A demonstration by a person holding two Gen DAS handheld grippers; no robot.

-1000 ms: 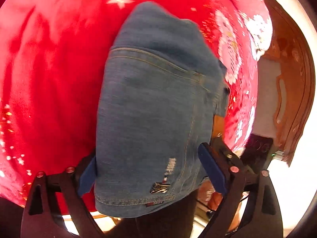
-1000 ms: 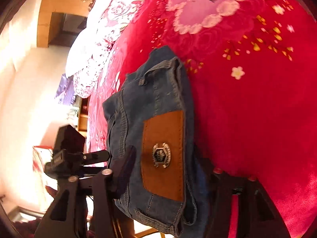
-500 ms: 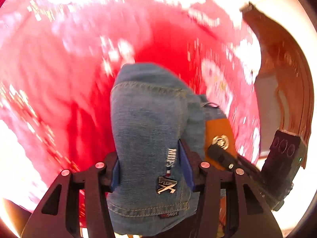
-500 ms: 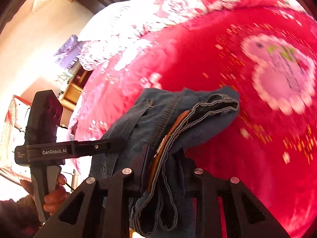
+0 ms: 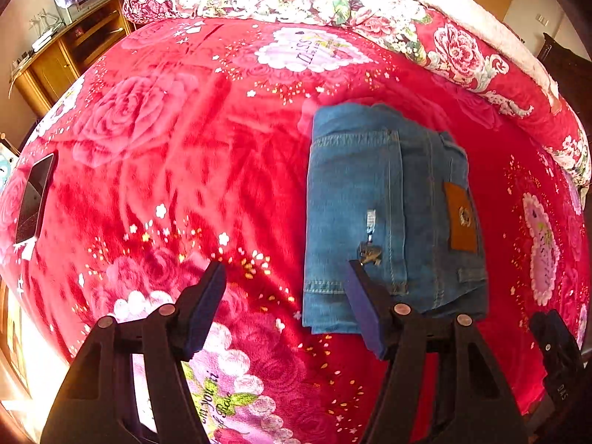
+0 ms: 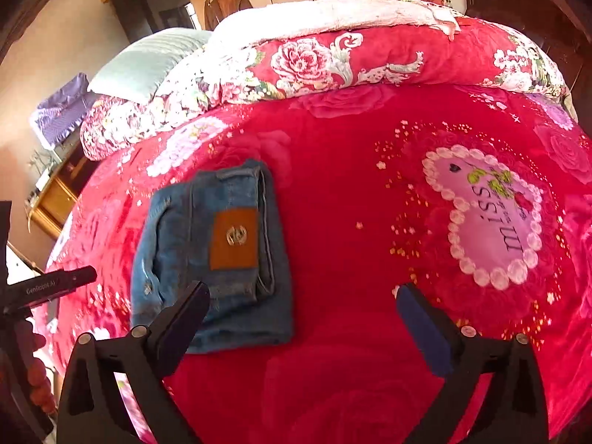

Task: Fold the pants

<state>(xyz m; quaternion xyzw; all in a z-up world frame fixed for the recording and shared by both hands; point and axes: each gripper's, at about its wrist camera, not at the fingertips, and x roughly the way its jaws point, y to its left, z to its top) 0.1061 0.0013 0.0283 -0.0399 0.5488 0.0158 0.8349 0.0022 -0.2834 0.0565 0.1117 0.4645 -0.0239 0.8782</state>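
Observation:
The blue denim pants (image 5: pixel 373 214) lie folded into a compact rectangle on the red floral blanket (image 5: pixel 185 170), brown leather patch up. They also show in the right wrist view (image 6: pixel 207 255). My left gripper (image 5: pixel 285 307) is open and empty, above the blanket just left of the pants' near edge. My right gripper (image 6: pixel 299 318) is open and empty, just right of the pants' near edge. The left gripper's handle (image 6: pixel 44 285) shows at the left of the right wrist view.
A dark phone (image 5: pixel 35 196) lies on the blanket at the far left. A rolled floral quilt (image 6: pixel 370 59) and a pale green pillow (image 6: pixel 148 63) lie along the far side. A wooden cabinet (image 5: pixel 70 51) stands beyond the bed's left corner.
Both grippers were shut on the folded pants and lifted them; now the pants lie on the blanket, both grippers have opened and drawn back.

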